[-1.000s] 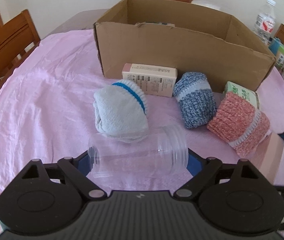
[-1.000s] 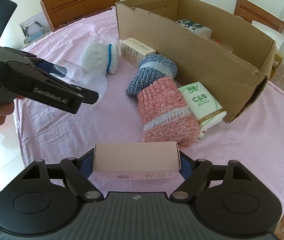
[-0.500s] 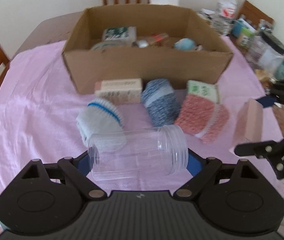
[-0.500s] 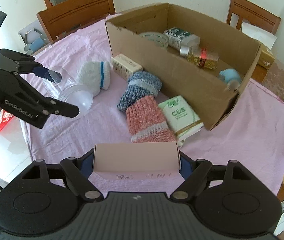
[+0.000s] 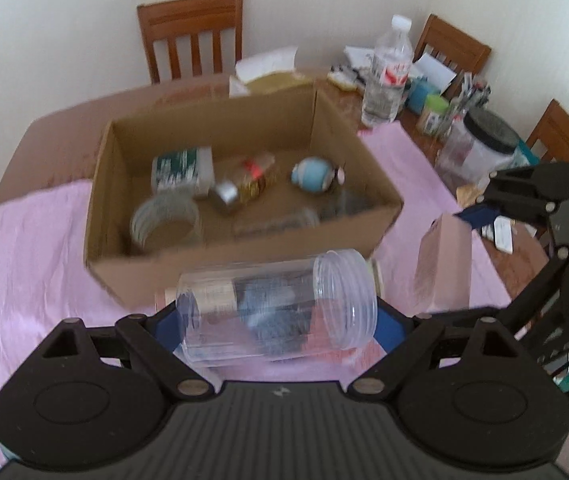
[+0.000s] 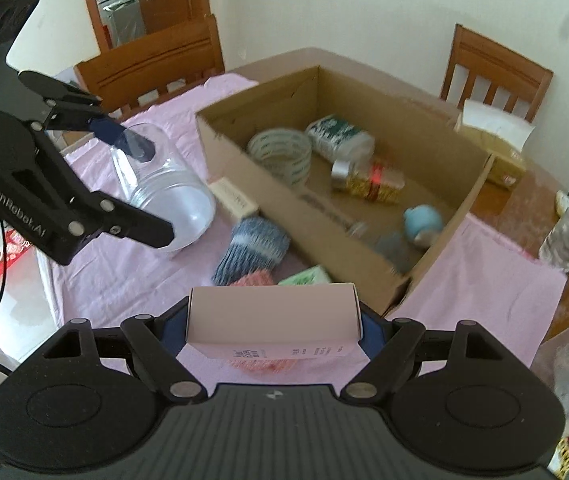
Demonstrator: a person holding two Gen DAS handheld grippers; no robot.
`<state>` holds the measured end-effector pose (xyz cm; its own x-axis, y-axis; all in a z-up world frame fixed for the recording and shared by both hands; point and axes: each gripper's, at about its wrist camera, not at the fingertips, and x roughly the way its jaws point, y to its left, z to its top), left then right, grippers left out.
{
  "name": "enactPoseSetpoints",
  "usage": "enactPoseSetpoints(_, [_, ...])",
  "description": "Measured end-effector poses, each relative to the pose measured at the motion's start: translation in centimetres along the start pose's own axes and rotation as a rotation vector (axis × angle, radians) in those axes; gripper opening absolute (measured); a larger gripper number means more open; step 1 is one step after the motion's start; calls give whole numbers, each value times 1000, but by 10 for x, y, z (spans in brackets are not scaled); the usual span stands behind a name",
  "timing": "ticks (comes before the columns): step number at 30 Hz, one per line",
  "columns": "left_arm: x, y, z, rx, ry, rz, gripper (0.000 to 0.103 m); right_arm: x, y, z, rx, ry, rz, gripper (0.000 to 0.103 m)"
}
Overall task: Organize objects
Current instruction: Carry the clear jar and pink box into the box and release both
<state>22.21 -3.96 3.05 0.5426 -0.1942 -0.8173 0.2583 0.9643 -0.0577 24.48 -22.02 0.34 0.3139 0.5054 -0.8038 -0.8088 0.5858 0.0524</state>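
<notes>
Above the near wall of the cardboard box (image 5: 244,268) we carry 2 things. Our left gripper (image 5: 278,320) is clamped on a clear plastic jar (image 5: 276,304), lying crosswise, mouth toward our right. It looks empty, light, slick and springy, so we judge end-to-end pressure safest. Our right gripper (image 6: 274,326) grips a pale carton (image 6: 272,314) by its ends, long axis crosswise; it's probably light and crushable.

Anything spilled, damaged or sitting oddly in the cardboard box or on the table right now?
Nothing spilled or broken that I can see. Inside the cardboard box the gold-filled bottle and the tape roll lie on their sides, loosely scattered rather than arranged. The view is blurred.
</notes>
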Motion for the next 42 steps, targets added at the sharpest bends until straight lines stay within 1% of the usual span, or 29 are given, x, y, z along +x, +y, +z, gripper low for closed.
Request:
enactPoseSetpoints(5, [7, 5, 31, 33, -42, 2, 91, -5, -11, 15, -7, -28, -28, 85])
enactPoseSetpoints(11, [30, 14, 61, 42, -58, -6, 91, -4, -32, 33, 7, -52, -74, 85])
enactPoseSetpoints(17, [58, 19, 82, 53, -54, -30, 91, 0, -50, 47, 28, -64, -99, 85])
enactPoseSetpoints(19, [67, 21, 87, 41, -69, -30, 91, 3, -54, 50, 35, -61, -106, 85])
enactPoseSetpoints(21, [76, 25, 91, 29, -67, -30, 93, 7, -58, 53, 40, -58, -111, 85])
enactPoseSetpoints(24, [86, 31, 94, 15, -51, -27, 93, 12, -62, 56, 44, -51, -116, 85])
enactPoseSetpoints(29, [90, 40, 88, 22, -32, -26, 94, 20, -68, 61, 48, -37, -118, 85])
enactPoseSetpoints(39, [78, 56, 72, -4, -28, 14, 94, 40, -77, 85, 29, -38, -119, 85])
enactPoseSetpoints(41, [75, 59, 69, -11, -32, 16, 95, 43, -77, 91, 19, -49, -123, 85])
enactPoseSetpoints(42, [73, 60, 68, -15, -34, 19, 97, 45, -77, 93, 14, -58, -129, 85])
